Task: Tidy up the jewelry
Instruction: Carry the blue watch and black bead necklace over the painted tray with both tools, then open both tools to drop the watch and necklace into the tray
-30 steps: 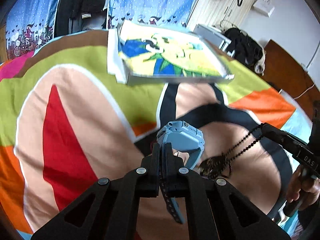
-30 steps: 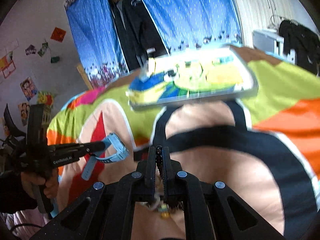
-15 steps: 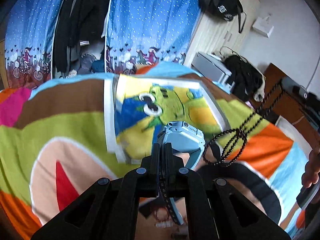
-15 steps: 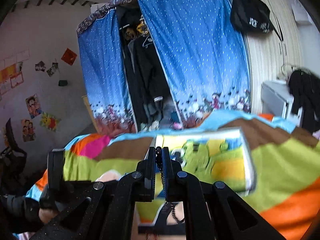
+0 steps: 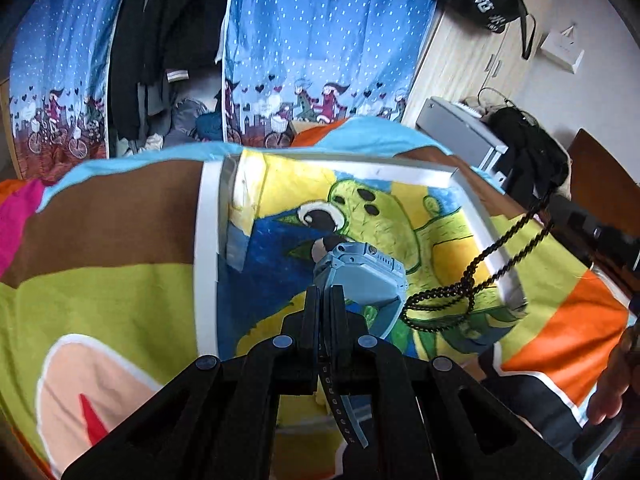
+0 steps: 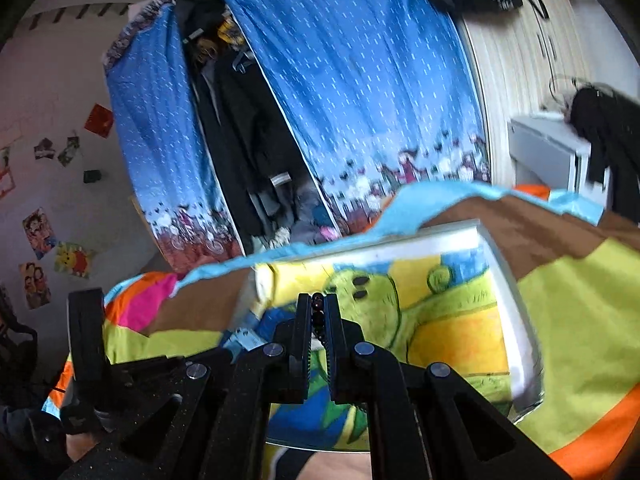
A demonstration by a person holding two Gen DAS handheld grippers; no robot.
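1. The left claw [image 5: 325, 300] is clamped on the strap of a light blue smartwatch [image 5: 360, 276]; the watch body stands just past the fingertips, and the perforated strap end hangs down between the fingers.
2. The right claw [image 6: 319, 312] is pinched shut on a black beaded necklace [image 5: 472, 276]; in the right wrist view a few dark beads [image 6: 318, 312] show in the narrow slot between its fingers.
3. Seen from the left wrist, the necklace hangs from the right claw [image 5: 576, 216] in a long loop that drops beside the watch, its lower end over the tray.
4. The landmark is a shallow white-rimmed tray [image 5: 208, 240] lined with a cartoon picture in yellow, green and blue. It lies on a bed covered by a brightly coloured blanket [image 5: 100, 272].
5. Both the watch and the necklace are held above the tray's near half, neither visibly touching it.
6. Beyond the tray hangs a blue curtain [image 5: 312, 40] with dark clothes in its gap.
7. A person's hand [image 5: 612, 376] shows to the right of the tray, at the edge of the left wrist view.
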